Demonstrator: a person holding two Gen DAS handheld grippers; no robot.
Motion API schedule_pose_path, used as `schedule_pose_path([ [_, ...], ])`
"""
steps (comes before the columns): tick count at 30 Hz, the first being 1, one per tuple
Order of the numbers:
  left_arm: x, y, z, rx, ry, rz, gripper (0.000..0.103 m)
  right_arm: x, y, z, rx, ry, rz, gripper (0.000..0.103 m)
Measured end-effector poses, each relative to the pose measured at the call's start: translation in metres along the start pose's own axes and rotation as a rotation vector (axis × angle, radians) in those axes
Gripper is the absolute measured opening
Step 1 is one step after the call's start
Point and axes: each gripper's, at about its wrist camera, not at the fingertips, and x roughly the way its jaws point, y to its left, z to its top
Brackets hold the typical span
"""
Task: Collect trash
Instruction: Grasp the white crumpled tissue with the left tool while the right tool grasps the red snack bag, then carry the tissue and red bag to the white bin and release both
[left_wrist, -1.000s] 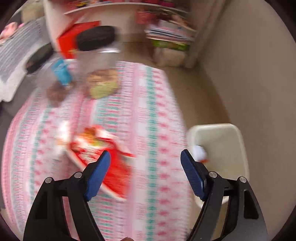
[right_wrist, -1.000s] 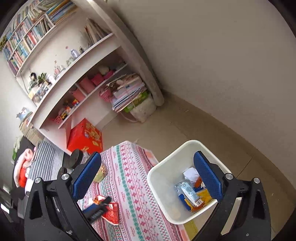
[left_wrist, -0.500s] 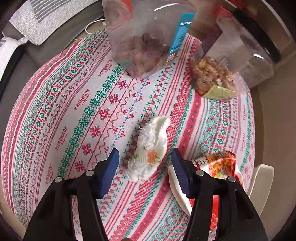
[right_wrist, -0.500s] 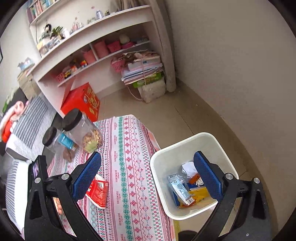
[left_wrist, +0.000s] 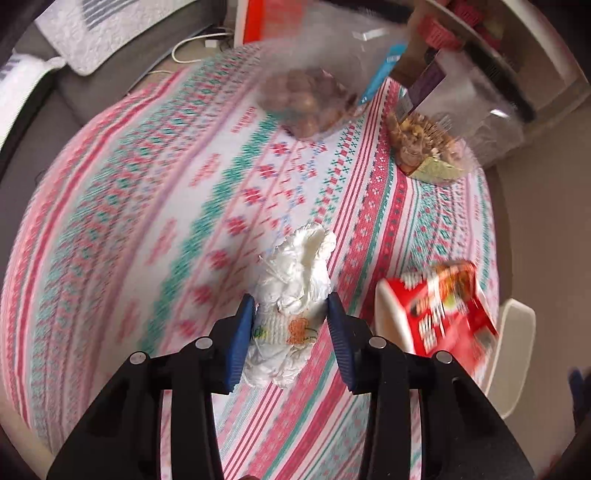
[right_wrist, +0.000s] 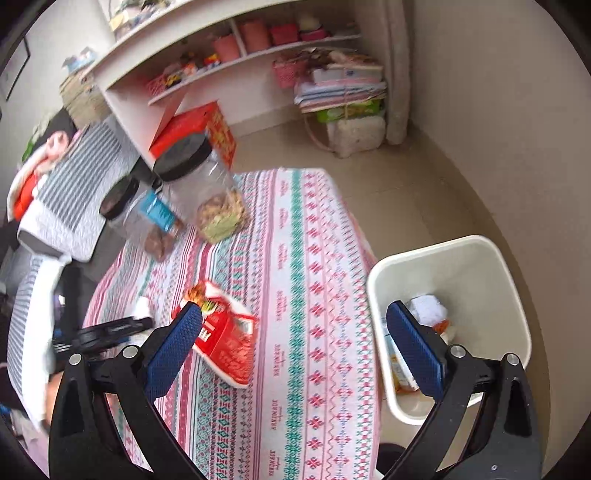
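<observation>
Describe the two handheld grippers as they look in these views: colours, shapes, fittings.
Both are alike. The left gripper and the right gripper each have two angular black plastic arms with cut-out openings, joined by round silver rivets. Each arm ends in a flat, elongated blue pad with a finely textured face. No cables or printed markings show on either.

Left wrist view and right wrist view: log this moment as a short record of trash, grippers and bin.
left gripper: jaws just closing around crumpled white tissue, pads at its sides
right gripper: open, empty, above the table
red snack wrapper: lying flat on patterned tablecloth
white bin: on the floor beside the table, already holding trash
</observation>
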Motion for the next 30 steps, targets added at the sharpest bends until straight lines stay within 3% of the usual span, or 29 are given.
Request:
schedule_pose_path([
  [2,-0.028,0.014,-0.018,-0.008,-0.011,-0.036,0.040,0.019,0.009,-0.005,-0.027,0.025,0.005,0.096],
  [6,-0.075,0.034,-0.050,-0.026,-0.095,-0.100,0.041,0.071,0.022,-0.020,0.010,0.122,0.120,0.096],
  [9,-0.075,0.050,-0.062,-0.035,-0.139,-0.108,0.041,0.102,0.028,-0.034,0.062,0.162,0.190,0.096],
  [12,-0.067,0.068,-0.061,-0.080,-0.107,-0.116,0.041,0.118,0.039,-0.044,0.035,0.162,0.188,0.096],
  [15,-0.075,0.080,-0.055,-0.086,-0.150,-0.094,0.041,0.129,0.047,-0.050,0.025,0.173,0.188,0.093],
  [16,-0.080,0.083,-0.053,-0.083,-0.181,-0.069,0.041,0.133,0.050,-0.051,0.027,0.179,0.187,0.085],
  [18,-0.087,0.088,-0.050,-0.088,-0.215,-0.050,0.041,0.133,0.058,-0.052,0.009,0.164,0.166,0.077],
  [20,-0.091,0.096,-0.049,-0.106,-0.217,-0.062,0.041,0.134,0.063,-0.049,0.009,0.170,0.194,0.055],
  [22,-0.094,0.105,-0.047,-0.131,-0.215,-0.073,0.041,0.131,0.073,-0.049,0.015,0.165,0.191,0.046],
  [27,-0.100,0.124,-0.045,-0.180,-0.219,-0.079,0.041,0.111,0.102,-0.048,-0.054,0.135,0.181,0.034],
  [30,-0.104,0.127,-0.047,-0.187,-0.227,-0.077,0.041,0.099,0.122,-0.050,-0.105,0.108,0.202,0.033],
])
